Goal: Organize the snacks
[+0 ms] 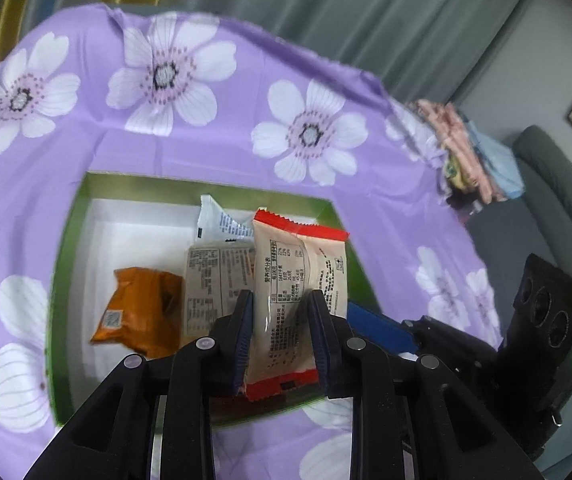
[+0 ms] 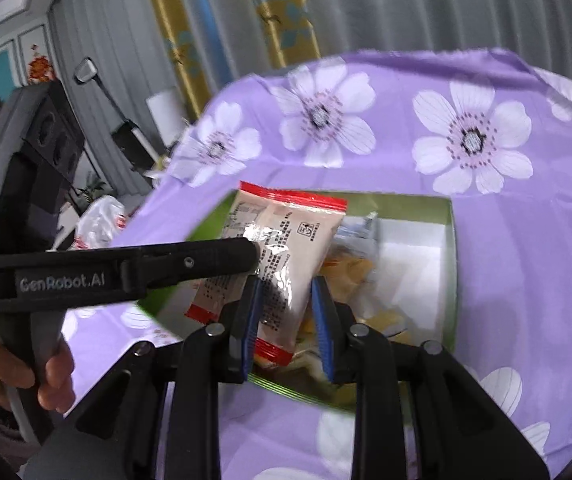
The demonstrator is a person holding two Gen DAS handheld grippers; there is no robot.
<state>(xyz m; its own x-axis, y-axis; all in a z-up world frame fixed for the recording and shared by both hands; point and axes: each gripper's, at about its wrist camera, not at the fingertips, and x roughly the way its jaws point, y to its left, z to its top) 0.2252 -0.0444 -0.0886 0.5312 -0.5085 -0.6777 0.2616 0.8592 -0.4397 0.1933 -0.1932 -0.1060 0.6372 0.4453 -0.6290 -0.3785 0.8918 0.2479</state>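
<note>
Left gripper [image 1: 282,296]: fingers clamped on a red-edged beige snack pack [image 1: 300,300], held over a green box [image 1: 66,240] w/ white lining.
Beyond and left of those fingers, inside the box: orange pack [image 1: 138,312], beige label pack [image 1: 214,284], white pack [image 1: 222,220].
Right gripper [image 2: 286,284]: fingers apart around the same pack, grip uncertain.
Table: purple floral cloth [image 1: 206,128].

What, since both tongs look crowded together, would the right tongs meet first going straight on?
Most likely the beige packet, which already sits between the right tongs and is held by the left tongs. Past it lies the green box. Depth is unclear.
</note>
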